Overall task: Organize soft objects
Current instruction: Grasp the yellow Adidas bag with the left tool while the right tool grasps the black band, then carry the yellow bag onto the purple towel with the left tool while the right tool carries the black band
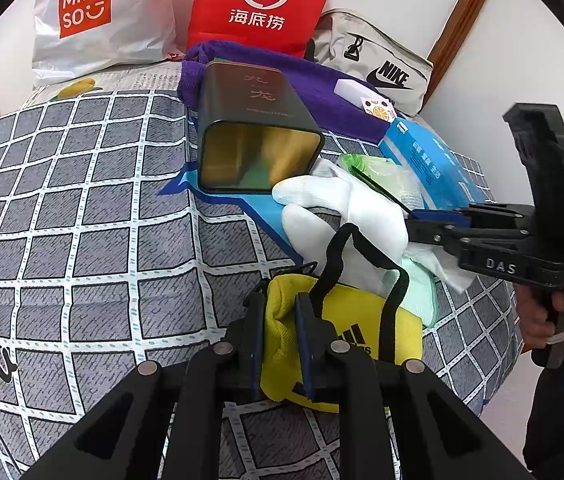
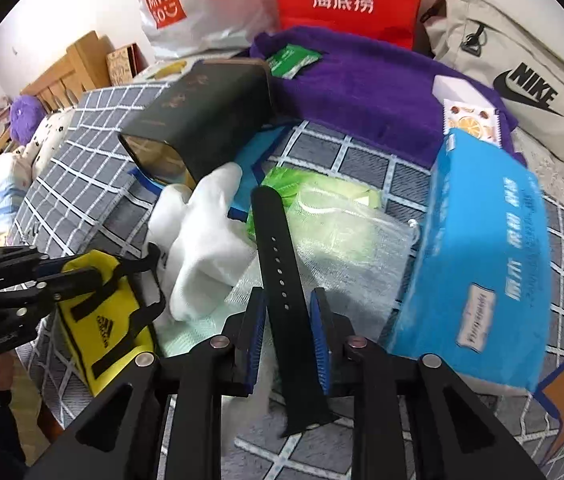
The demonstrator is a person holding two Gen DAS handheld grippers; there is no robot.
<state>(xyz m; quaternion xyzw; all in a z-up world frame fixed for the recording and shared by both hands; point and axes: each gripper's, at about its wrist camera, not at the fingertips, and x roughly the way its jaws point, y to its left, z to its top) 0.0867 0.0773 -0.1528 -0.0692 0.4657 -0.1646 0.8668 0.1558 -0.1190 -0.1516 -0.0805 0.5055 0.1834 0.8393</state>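
Bed (image 1: pixel 81 208): it has a grey cover with white squares, and all the things lie on it, under both claws.
Purple towel (image 2: pixel 362 92): spread out far ahead of the right claw, with a small green packet (image 2: pixel 292 60) on it.
Bags at the back: a white bag (image 1: pixel 93 12), a red bag (image 1: pixel 261 0) and a grey bag (image 1: pixel 374 64) stand far past both claws, by the wall.
Blue pack (image 2: pixel 482 248): just to the right of the right claw.
Dark tin (image 1: pixel 257 128): it lies on its side, ahead of the left claw, with its open end facing it.
White gloves (image 1: pixel 342 208): in a soft heap between the tin and the yellow pouch, ahead of the left claw.
Yellow pouch (image 1: pixel 346 328): small, with black straps, right at the left claw.
Left claw (image 1: pixel 279 344): pinched tight on the edge of the yellow pouch.
Black strap (image 2: pixel 277 280): long, thin, with little holes; it runs between the fingers of the right claw.
Right claw (image 2: pixel 288 340): narrow, with a finger on each side of the black strap; small gaps show, so the pads are not squeezing it.
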